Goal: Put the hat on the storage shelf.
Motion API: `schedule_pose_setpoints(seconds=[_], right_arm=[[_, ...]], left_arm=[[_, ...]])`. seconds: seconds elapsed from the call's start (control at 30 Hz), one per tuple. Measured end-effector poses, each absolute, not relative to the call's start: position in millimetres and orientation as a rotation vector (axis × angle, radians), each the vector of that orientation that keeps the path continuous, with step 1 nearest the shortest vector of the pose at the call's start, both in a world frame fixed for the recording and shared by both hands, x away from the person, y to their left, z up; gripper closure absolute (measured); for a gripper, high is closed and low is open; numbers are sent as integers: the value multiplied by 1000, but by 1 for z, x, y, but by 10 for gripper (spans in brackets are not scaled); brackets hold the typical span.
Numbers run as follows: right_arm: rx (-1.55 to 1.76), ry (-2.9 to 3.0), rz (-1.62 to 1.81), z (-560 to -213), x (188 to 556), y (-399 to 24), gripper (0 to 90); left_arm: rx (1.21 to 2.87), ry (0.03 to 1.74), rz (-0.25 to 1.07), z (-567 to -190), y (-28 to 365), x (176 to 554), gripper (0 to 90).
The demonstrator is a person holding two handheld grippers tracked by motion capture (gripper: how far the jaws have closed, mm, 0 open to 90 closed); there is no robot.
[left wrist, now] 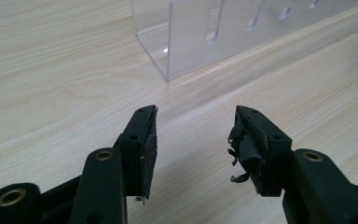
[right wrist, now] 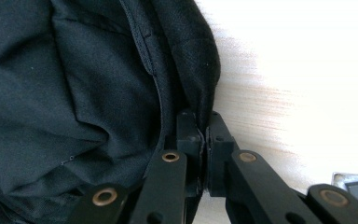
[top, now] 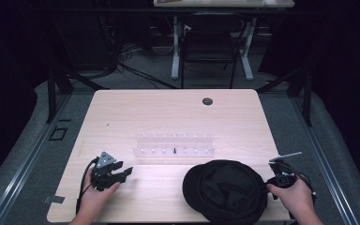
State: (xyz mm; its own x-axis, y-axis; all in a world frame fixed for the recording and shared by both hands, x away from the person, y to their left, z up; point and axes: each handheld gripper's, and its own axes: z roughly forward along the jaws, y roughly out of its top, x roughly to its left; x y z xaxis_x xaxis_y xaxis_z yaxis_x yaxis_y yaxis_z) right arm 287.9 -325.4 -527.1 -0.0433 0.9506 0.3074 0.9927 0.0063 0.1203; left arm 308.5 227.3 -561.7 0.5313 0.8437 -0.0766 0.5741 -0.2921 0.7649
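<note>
At the near edge of the table (top: 168,112), at about five o'clock in the high view, the right claw (top: 268,186) is clamped on the brim of a black bucket hat (top: 225,190). The right gripper view shows its jaws pressed together with the hat's dark fabric edge pinched between them, the crown spreading off toward nine o'clock. The hat lies flat on the wood, its near rim at the table's front edge. At about seven o'clock the left claw (top: 126,172) rests low over the table, held by the left hand (top: 96,194). Its jaws stand apart with nothing between them, and its pads (left wrist: 148,149) look worn and frayed. Beyond both, near the table's centre, sits a clear acrylic rack (top: 173,146) with a row of slots, one holding a small dark item. Farther still, toward twelve o'clock, a round cable grommet (top: 207,101) is set into the tabletop.
</note>
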Motion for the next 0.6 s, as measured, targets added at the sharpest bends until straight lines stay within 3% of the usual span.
schedule_pose_setpoints(seconds=[0.6], right_arm=[[-2053,-2064,-509,-494,293,-324,879]], left_arm=[[1995,1155,439,-562,229,309,500]])
